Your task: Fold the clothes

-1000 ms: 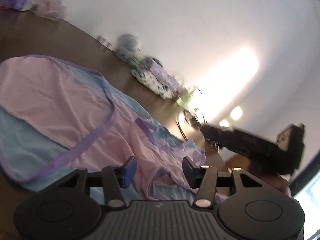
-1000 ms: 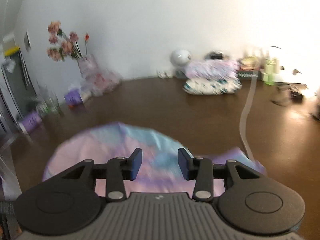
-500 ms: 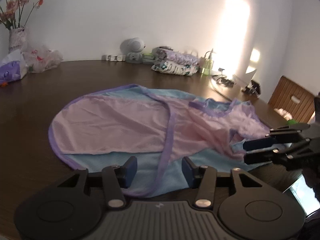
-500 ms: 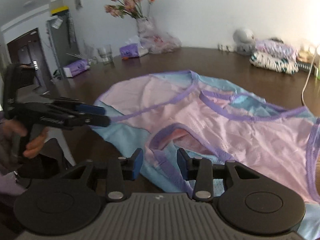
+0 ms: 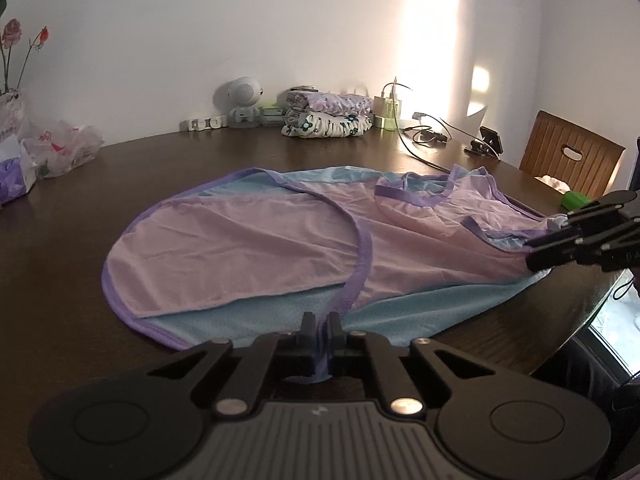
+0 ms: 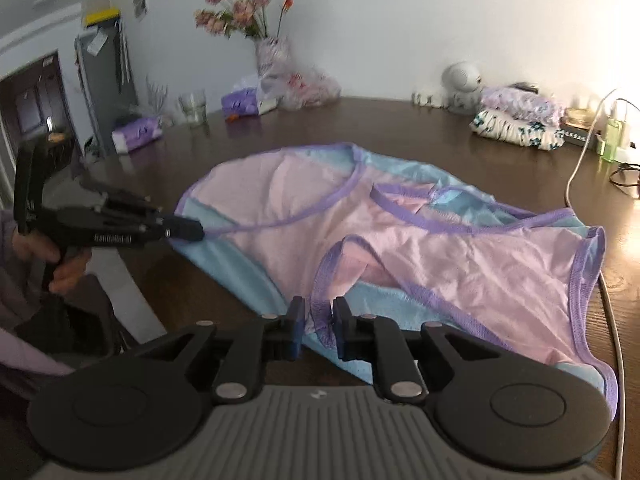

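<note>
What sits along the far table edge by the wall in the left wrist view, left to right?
Flower vase → plastic bag → white robot-shaped speaker → stack of folded floral clothes → green bottle → phone stand → wooden chair.

left tool (image 5: 321, 330) black, silver screws | right tool (image 6: 318, 326) blue pads | lilac sleeve (image 6: 24, 354)

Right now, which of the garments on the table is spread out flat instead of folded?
The pink and blue garment with purple trim, spread across the near side of the table. The two floral garments by the wall are folded and stacked.
</note>
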`<state>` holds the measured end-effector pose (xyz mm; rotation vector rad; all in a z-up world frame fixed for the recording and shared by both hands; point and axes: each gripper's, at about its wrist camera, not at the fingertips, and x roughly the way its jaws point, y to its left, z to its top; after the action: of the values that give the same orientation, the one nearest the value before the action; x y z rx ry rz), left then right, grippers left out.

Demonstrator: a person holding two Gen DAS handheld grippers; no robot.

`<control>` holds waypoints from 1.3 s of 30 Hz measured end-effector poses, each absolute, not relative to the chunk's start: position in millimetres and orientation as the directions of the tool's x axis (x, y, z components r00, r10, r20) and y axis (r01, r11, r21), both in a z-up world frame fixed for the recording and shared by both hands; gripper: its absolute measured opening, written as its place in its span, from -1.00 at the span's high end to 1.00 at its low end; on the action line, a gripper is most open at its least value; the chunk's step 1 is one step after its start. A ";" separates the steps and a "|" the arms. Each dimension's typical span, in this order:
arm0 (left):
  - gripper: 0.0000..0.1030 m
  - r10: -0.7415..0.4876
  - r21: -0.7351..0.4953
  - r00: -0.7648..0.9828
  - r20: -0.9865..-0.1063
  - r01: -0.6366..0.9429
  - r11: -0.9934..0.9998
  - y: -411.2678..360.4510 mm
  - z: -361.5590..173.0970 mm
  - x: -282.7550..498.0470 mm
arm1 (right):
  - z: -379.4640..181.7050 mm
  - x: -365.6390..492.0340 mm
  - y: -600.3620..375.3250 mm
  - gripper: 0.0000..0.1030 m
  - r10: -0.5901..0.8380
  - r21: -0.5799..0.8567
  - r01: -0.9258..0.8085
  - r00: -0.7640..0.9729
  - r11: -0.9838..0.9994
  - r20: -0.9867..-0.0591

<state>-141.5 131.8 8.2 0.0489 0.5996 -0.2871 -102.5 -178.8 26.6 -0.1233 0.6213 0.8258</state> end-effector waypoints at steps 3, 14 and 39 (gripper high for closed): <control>0.73 -0.274 -0.048 0.790 -0.548 0.297 0.954 135.5 11.3 -147.3 | 36.0 -106.2 -192.5 0.50 0.662 0.120 -0.718 0.547 0.686 -0.513; 0.51 -0.318 -0.057 0.757 -0.570 0.350 0.935 136.2 9.9 -148.3 | 29.3 -66.1 -176.2 0.32 0.571 0.107 -0.620 0.625 0.778 -0.533; 0.57 -0.421 -0.243 0.710 -0.564 0.345 0.907 26.2 15.8 -76.5 | 26.4 48.5 -152.3 0.50 0.509 0.224 -0.469 0.665 0.854 -0.547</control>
<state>-76.5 26.2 15.8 -0.1226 0.6552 -0.4258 48.5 -152.3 26.4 0.0657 0.6378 0.5526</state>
